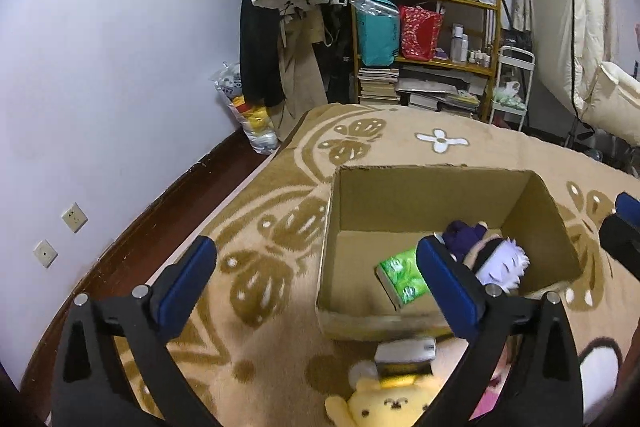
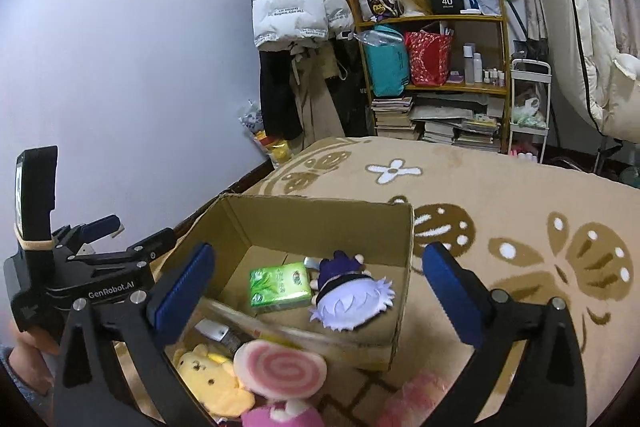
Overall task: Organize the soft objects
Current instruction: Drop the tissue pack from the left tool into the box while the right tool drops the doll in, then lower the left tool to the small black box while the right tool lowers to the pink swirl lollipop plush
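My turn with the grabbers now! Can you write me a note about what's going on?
Left gripper: open, holding nothing, above the near-left corner of the cardboard box.
Right gripper: open, holding nothing, over the box.
Done: white-haired plush doll and green tissue pack lie inside the box.
Left: yellow bear plush and pink swirl plush wait on the blanket in front of the box.

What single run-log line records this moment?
left gripper: open, empty | right gripper: open, empty | cardboard box: holds white-haired doll, green tissue pack | yellow plush: outside box
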### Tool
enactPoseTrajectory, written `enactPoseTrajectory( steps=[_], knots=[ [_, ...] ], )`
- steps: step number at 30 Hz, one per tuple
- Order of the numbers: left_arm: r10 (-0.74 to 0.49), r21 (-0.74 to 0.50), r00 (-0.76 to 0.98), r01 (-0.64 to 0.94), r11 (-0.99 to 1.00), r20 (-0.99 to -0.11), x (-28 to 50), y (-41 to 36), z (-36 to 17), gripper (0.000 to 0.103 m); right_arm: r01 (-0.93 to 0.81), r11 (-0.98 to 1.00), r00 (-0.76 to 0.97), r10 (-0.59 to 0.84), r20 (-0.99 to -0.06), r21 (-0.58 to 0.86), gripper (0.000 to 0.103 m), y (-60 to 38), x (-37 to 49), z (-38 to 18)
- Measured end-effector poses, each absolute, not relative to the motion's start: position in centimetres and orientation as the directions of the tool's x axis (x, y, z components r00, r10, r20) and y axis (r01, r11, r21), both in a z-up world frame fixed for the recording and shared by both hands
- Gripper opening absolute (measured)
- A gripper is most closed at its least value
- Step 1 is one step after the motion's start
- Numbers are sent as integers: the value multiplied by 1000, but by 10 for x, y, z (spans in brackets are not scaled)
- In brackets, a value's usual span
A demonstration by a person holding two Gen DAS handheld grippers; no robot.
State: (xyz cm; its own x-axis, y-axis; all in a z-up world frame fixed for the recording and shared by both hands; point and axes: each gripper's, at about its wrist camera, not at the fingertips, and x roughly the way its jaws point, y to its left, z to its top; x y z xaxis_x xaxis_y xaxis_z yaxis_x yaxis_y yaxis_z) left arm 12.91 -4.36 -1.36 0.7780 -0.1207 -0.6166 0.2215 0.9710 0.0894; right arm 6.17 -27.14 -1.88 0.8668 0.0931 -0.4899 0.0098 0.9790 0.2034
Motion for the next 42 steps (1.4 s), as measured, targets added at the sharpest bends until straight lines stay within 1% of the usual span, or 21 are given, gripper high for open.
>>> enactPoseTrajectory(
  steps=[5,15,20,29,36,42],
  knots=[
    [-99,101,792,198,975,-602,104,-35,-7,100,16,985,869,71,-490,172,103,-268,37,-8],
    [-80,95,802,169,981,-592,54,-16,5,101,67,983,856,31,-516,171,103,-270,-16,-7],
    [-65,142,795,188,972,-603,40,-16,3,101,82,983,853,16,-522,164,103,-267,-33,-12],
    [-69,145,758,212,966,-648,47,-23,-13,101,63,984,829,42,-558,168,103,-260,-28,-27],
    [-91,127,726,239,963,-682,63,-32,-26,101,45,978,814,81,-575,202,103,-256,-8,-41],
    [-88,114,691,242,964,-717,82,-42,-41,101,40,981,787,84,-611,187,103,-250,11,-59]
  ],
)
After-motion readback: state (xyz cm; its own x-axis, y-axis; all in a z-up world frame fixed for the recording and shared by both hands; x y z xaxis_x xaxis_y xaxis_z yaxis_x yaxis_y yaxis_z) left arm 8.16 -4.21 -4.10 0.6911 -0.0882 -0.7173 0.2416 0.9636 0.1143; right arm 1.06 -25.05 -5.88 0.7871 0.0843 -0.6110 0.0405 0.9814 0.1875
